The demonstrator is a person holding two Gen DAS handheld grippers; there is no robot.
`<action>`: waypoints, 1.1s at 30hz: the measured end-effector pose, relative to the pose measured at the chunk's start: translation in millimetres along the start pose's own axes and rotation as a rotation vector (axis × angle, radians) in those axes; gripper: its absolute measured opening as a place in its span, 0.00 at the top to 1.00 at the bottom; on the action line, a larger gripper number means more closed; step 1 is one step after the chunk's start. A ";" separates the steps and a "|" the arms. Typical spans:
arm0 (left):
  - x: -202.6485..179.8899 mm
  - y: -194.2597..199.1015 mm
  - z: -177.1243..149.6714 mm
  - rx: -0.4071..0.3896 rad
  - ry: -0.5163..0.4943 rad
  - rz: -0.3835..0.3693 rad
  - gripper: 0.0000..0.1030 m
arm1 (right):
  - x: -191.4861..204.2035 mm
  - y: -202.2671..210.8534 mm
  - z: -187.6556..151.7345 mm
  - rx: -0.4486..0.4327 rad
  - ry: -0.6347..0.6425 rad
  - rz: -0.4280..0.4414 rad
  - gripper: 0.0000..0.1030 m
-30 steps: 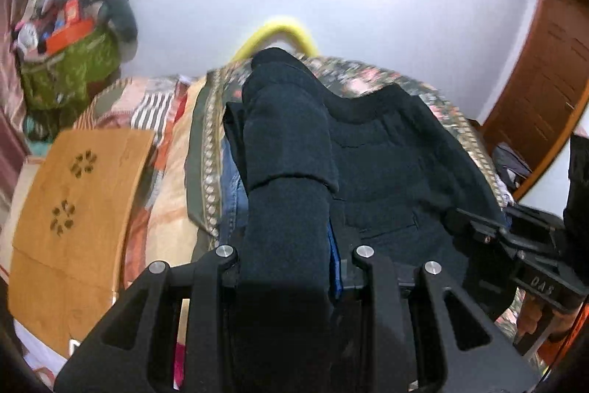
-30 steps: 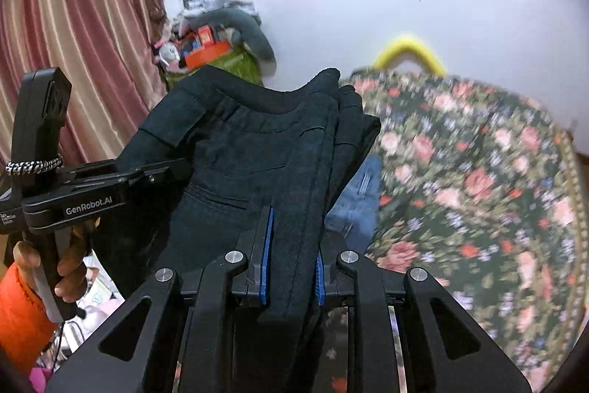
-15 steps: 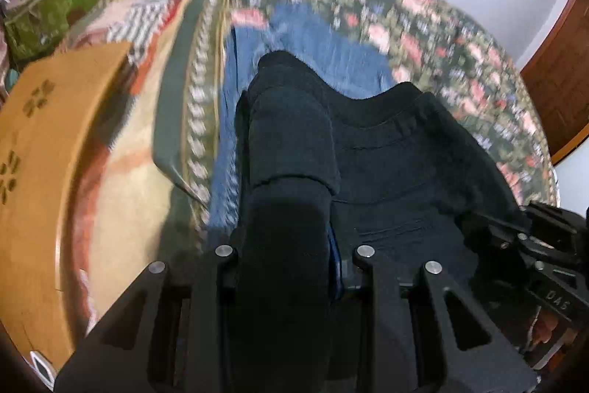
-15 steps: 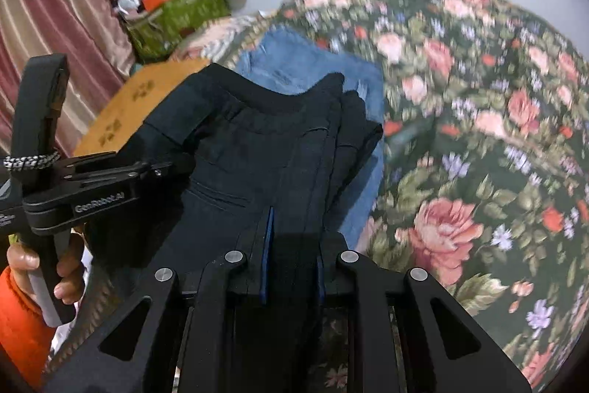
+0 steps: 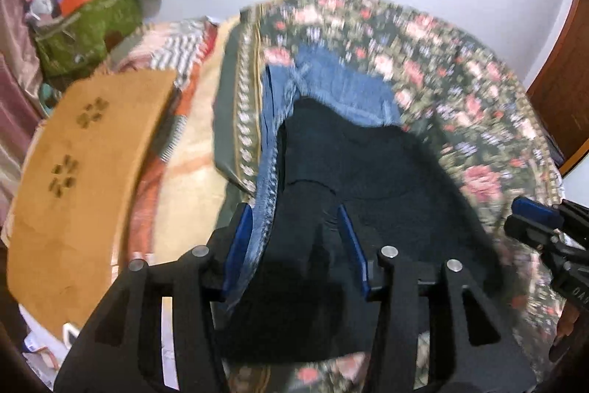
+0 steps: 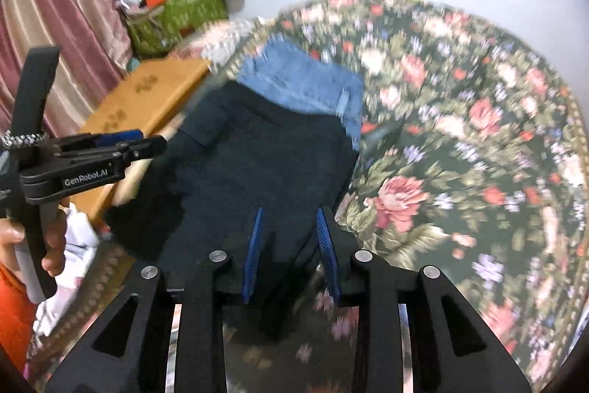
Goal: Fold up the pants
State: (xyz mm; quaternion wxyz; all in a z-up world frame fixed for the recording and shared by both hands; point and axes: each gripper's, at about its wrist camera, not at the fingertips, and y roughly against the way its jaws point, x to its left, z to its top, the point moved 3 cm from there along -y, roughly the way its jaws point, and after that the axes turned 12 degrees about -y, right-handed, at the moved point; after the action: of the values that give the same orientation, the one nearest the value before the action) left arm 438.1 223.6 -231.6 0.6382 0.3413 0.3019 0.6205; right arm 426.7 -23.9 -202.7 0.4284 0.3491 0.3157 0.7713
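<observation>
Left hand-held gripper point(image 5: 294, 231): jaws parted, dark pants point(image 5: 360, 179) lying loose between them, not clamped. Right hand-held gripper point(image 6: 291, 231): jaws likewise parted over the same cloth. Pants rest folded just ahead of both, atop blue jeans point(image 5: 331, 87) on the floral bedspread point(image 6: 460, 135).

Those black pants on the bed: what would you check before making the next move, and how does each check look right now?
1. Left gripper open: ok.
2. Right gripper open: ok.
3. Black pants resting folded on the blue jeans: ok.
4. Pants free of both grippers: cannot tell, cloth lies between the fingers.
5. Fold edges aligned: cannot tell, blurred.
6. Floral bedspread beside the stack free: ok.
</observation>
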 end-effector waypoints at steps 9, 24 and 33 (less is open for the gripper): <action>-38.8 186.2 -2.8 -0.276 -0.099 0.070 0.53 | 46.4 168.8 -1.8 -0.308 0.049 0.103 0.74; -124.6 417.5 -98.7 -0.682 -0.165 0.128 0.41 | 111.8 361.4 -102.2 -0.682 0.165 0.219 0.74; -144.4 441.7 -143.4 -0.737 -0.120 0.152 0.12 | 111.4 369.8 -141.0 -0.721 0.125 0.166 0.37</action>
State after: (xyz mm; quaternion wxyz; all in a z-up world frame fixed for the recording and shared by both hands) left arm 56.4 86.8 36.9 0.6868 0.1460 -0.0056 0.7120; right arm 106.4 -112.6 39.3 0.4398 0.1525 0.0200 0.8848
